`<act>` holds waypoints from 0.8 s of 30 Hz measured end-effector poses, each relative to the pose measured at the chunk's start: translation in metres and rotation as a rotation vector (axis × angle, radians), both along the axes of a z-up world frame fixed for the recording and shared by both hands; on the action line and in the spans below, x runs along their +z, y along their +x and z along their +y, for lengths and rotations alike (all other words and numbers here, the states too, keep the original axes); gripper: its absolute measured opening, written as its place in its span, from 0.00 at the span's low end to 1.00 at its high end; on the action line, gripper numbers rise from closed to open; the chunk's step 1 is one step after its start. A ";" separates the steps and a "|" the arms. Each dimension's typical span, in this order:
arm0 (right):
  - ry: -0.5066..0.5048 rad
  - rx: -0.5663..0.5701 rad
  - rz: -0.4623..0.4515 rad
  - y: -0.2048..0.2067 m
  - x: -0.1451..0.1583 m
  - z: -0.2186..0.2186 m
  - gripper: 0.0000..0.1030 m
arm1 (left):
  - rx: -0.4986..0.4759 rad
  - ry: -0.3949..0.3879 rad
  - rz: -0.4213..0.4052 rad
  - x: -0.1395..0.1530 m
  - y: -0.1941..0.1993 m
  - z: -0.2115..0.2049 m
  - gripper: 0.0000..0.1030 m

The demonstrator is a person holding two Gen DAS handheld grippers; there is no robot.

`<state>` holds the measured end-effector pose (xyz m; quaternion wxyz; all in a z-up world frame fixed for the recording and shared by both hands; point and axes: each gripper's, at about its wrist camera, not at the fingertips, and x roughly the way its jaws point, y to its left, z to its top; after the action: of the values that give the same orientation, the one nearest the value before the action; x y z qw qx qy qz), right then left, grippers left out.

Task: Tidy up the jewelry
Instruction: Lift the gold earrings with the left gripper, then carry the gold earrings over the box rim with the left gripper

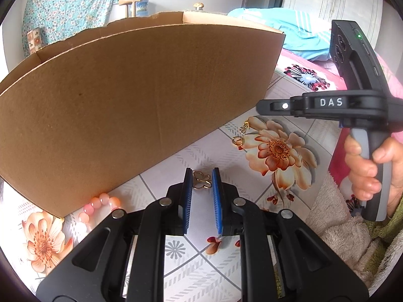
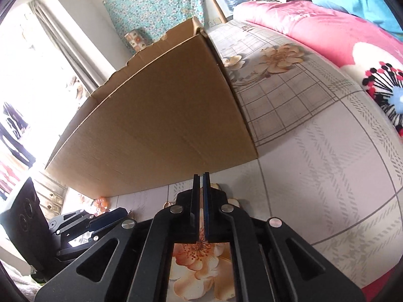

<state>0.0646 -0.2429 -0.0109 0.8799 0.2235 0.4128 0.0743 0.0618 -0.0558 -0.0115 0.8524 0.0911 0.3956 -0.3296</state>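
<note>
Left gripper (image 1: 202,180): jaws apart around the gold butterfly charm (image 1: 201,180); contact unclear.
Right gripper (image 2: 201,176): nearly closed, nothing visibly held.
Box (image 1: 126,95): inside hidden.
Beads (image 1: 100,202): partly hidden behind box corner.

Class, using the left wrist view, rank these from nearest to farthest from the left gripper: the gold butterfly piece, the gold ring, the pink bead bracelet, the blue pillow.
1. Gold butterfly piece, between the left gripper's fingertips.
2. Gold ring ahead right, and pink bead bracelet at left by the cardboard box: too close to call.
3. Blue pillow, far back right.
</note>
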 end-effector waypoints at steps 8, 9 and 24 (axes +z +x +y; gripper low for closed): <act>-0.031 0.054 0.019 0.002 0.001 0.009 0.13 | 0.000 0.000 0.000 0.000 0.000 0.000 0.14; -0.056 0.060 0.018 0.007 0.000 0.010 0.17 | 0.001 0.000 0.001 0.000 0.000 0.000 0.14; -0.417 0.159 -0.041 0.006 0.005 0.055 0.03 | 0.001 0.010 -0.019 -0.001 -0.002 -0.004 0.14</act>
<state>0.0711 -0.1876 -0.0061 0.9067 0.0019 0.4173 0.0609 0.0600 -0.0602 -0.0125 0.8559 0.0981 0.3891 -0.3262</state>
